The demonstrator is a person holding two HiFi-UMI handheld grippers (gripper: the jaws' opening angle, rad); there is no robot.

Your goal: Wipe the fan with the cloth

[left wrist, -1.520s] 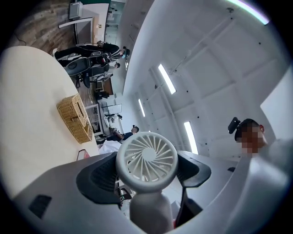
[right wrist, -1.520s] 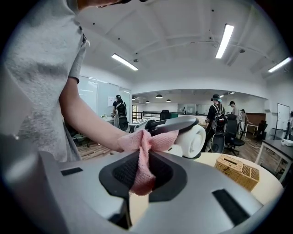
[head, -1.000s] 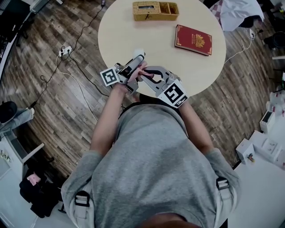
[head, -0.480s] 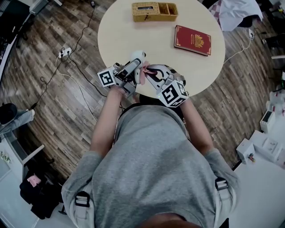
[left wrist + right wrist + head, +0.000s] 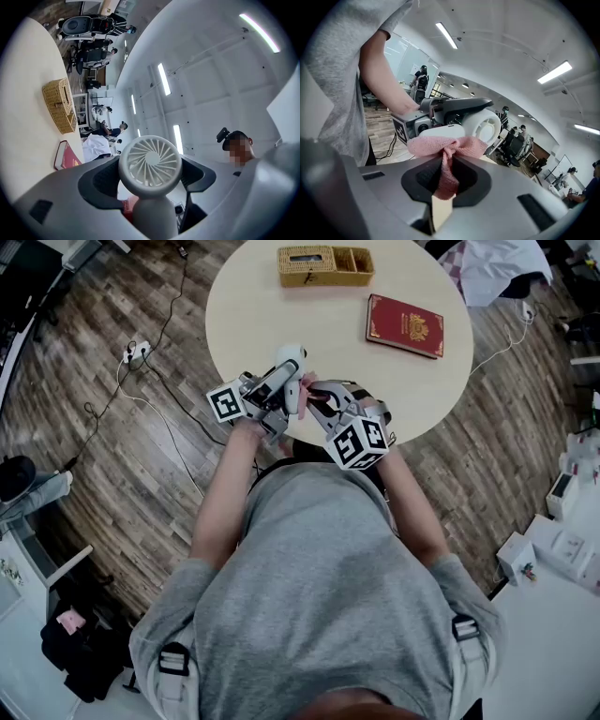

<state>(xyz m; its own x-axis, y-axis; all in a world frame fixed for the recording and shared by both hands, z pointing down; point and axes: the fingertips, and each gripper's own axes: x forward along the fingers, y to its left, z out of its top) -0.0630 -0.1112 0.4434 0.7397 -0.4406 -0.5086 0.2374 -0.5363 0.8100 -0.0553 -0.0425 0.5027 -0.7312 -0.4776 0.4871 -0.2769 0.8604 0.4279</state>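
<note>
Pink cloth [image 5: 447, 145], pinched in the right claw [image 5: 446, 177], lies against the handle of the white fan [image 5: 150, 159], which the left claw [image 5: 149, 180] clamps above the counter's [image 5: 356, 362] near edge. Wiping appears under way; the grille face likely remains to do.

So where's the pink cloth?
Head view, centre: the cloth is pinched in the right gripper, against the fan the left gripper holds, at the table's near edge.
</note>
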